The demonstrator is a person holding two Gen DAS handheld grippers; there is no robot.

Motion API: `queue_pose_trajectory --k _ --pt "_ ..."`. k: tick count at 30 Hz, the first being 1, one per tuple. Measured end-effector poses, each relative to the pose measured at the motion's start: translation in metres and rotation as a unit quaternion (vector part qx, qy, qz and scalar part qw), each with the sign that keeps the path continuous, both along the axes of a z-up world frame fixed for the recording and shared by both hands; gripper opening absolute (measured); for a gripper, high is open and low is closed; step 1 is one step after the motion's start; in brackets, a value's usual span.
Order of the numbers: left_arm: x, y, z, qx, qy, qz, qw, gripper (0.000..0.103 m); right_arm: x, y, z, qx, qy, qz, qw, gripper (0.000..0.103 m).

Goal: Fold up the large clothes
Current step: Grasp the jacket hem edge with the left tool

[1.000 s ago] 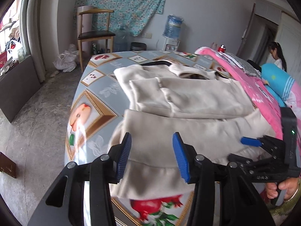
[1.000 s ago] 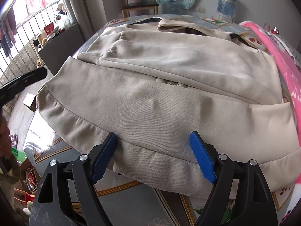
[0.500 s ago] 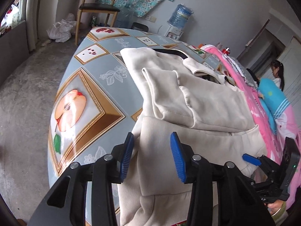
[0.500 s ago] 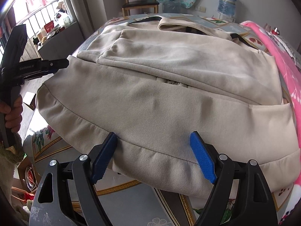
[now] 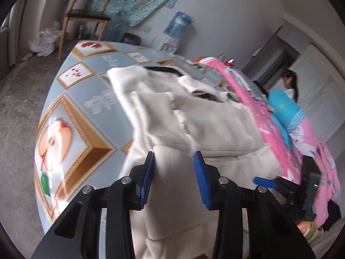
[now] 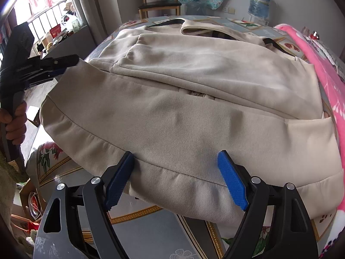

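Our beige sweatshirt (image 6: 194,112) lies spread on the fruit-print table (image 5: 71,99), hem hanging over the near edge. Left gripper (image 5: 173,168) at the hem's left corner: jaws have just been closing, a fold of cloth bunched between them; pads pressing, we cannot tell. Right gripper (image 6: 175,168) at mid-hem, jaws spread wide, hem band between them, not pinched.

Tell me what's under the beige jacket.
The beige jacket lies on a table covered with a fruit-patterned cloth, which shows around its edges. Whatever sits directly beneath the fabric is covered and cannot be seen.
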State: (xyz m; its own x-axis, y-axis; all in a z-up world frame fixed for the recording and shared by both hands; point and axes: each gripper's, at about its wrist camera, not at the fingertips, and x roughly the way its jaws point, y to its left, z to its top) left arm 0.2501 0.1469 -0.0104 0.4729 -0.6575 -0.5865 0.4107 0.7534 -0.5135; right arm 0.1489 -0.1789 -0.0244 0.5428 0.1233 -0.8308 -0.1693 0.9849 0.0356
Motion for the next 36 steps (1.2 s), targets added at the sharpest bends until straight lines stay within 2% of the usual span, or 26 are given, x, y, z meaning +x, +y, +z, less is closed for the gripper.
queue_pose_trajectory --k 3,8,15,21,23,26,27,29,32,36 --pt "-0.012 -0.001 0.002 -0.023 0.001 -0.028 0.9993 0.037 0.0 0.0 0.0 0.0 0.0 0.001 1.0 0.077" --pt "-0.017 -0.002 -0.009 0.004 0.014 -0.025 0.9996 0.037 -0.001 0.0 0.001 -0.002 0.003 0.001 1.0 0.077" --pt "-0.014 -0.008 -0.009 0.049 -0.001 -0.022 0.9986 0.037 -0.001 -0.001 0.001 -0.002 0.003 0.002 1.0 0.077" --pt "-0.006 -0.007 -0.013 0.054 0.006 -0.028 0.9981 0.04 -0.001 -0.001 0.0 -0.002 0.003 0.003 1.0 0.077" --pt "-0.004 -0.008 -0.014 0.072 0.004 -0.023 0.9971 0.04 -0.001 -0.001 0.001 -0.002 0.003 0.003 1.0 0.077" --pt "-0.003 -0.016 -0.019 0.126 0.002 -0.018 0.9918 0.039 -0.001 -0.001 0.001 -0.002 0.002 0.001 1.0 0.077" --pt "-0.003 -0.02 -0.021 0.149 -0.002 -0.017 0.9887 0.035 -0.001 -0.001 0.0 -0.002 0.002 0.001 1.0 0.077" --pt "-0.005 -0.024 -0.022 0.171 -0.009 -0.012 0.9852 0.032 -0.001 -0.001 0.001 -0.001 0.003 0.002 1.0 0.077" --pt "-0.005 -0.019 -0.02 0.156 -0.005 0.003 0.9878 0.024 -0.002 -0.001 0.001 -0.002 0.002 0.003 1.0 0.077" --pt "-0.011 -0.013 -0.009 0.096 -0.008 0.002 0.9953 0.022 -0.003 -0.001 0.002 -0.001 0.001 0.004 1.0 0.077"
